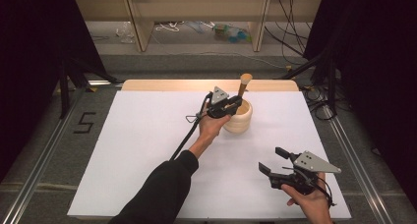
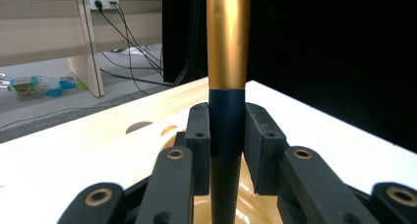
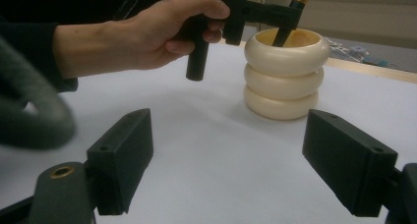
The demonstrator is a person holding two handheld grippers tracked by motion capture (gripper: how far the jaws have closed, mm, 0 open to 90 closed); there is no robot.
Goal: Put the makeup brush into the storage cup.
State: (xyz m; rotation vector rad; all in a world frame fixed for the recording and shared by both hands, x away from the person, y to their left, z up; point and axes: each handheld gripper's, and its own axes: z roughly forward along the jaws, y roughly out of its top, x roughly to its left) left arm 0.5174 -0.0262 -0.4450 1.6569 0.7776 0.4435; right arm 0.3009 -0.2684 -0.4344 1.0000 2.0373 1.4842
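Observation:
A cream ribbed cup point(image 1: 239, 118) point(image 3: 285, 81) stands at the back middle of the white table. A brush-like stick point(image 1: 243, 86) with a gold upper handle point(image 2: 227, 37) and a dark lower part point(image 2: 226, 135) stands in it, leaning slightly. My left gripper point(image 1: 235, 104) point(image 2: 226, 130) is over the cup's rim, shut on the stick's dark part; it also appears in the right gripper view point(image 3: 282, 15). My right gripper point(image 1: 273, 160) point(image 3: 246, 160) rests near the front right edge, open, with nothing between its pads, pointing toward the cup.
The white board point(image 1: 147, 150) covers the table, with a wooden strip point(image 1: 162, 85) along its far edge. Beyond it are a grey floor, cables and wooden furniture legs point(image 1: 140, 27). Dark curtains flank both sides.

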